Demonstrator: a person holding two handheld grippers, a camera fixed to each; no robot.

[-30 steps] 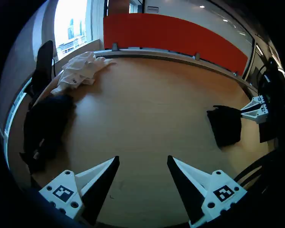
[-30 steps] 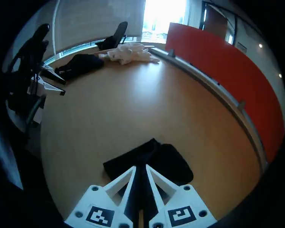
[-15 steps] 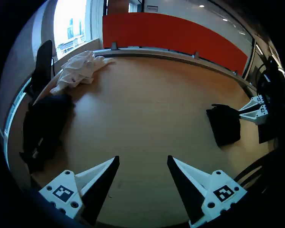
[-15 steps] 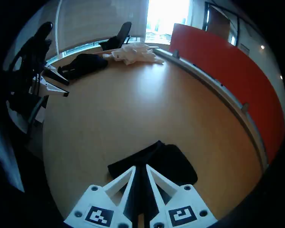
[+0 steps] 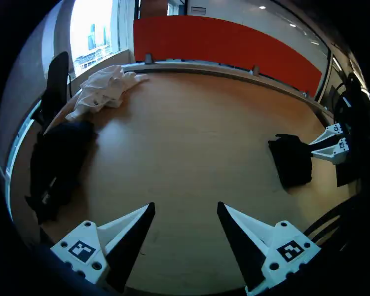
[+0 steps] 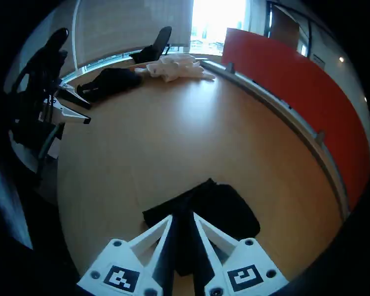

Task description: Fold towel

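Here, right gripper (image 6: 183, 218) apparently pinching black towel (image 6: 224, 207) edge, wide tabletop (image 6: 160, 138) beyond.

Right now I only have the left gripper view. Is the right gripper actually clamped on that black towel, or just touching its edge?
Observer: The right gripper view shows the right gripper nearly closed, with the black towel pinched between both fingers.
Operator: Is the towel spread flat?
Observer: No, it lies rumpled in a heap on the table, ahead of the fingertips.
Operator: Where is my left gripper from there?
Observer: The left gripper has its fingertips just over the table's edge, short of the dark pile.
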